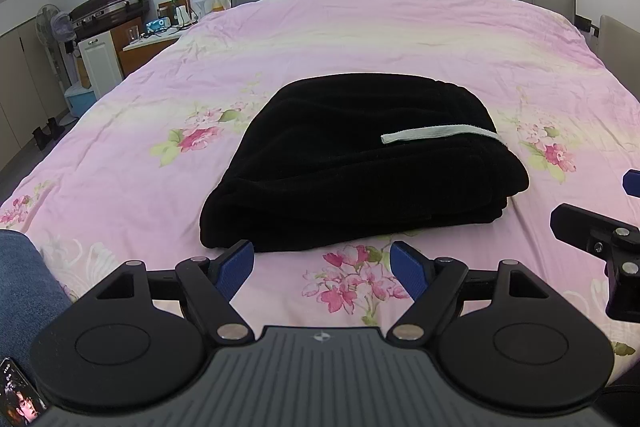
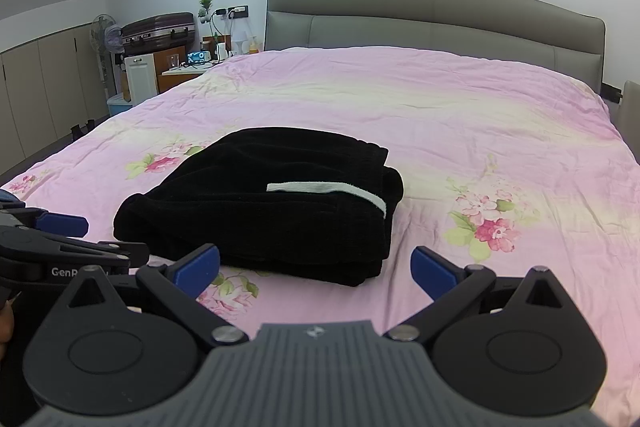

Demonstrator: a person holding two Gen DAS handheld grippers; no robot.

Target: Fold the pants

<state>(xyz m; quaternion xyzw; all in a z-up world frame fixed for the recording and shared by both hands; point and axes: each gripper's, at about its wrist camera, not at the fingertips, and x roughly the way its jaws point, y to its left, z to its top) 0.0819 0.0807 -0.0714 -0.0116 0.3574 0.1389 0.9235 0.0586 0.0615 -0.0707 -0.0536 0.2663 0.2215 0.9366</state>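
Even bright indoor light, sharp focus, fisheye bending, dark vignetted corners

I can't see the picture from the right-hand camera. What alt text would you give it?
Black pants, folded into a compact stack with a white strip on top, lie on a bed with a pink floral cover. The right gripper is open and empty in front of them; the left gripper shows at the left edge.

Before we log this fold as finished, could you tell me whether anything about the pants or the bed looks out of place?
One small thing: a white strip lies loose across the top of the folded black pants, not tucked in. Otherwise the bundle sits compact on the pink bedspread. Both the left gripper and right gripper are open, clear of it.
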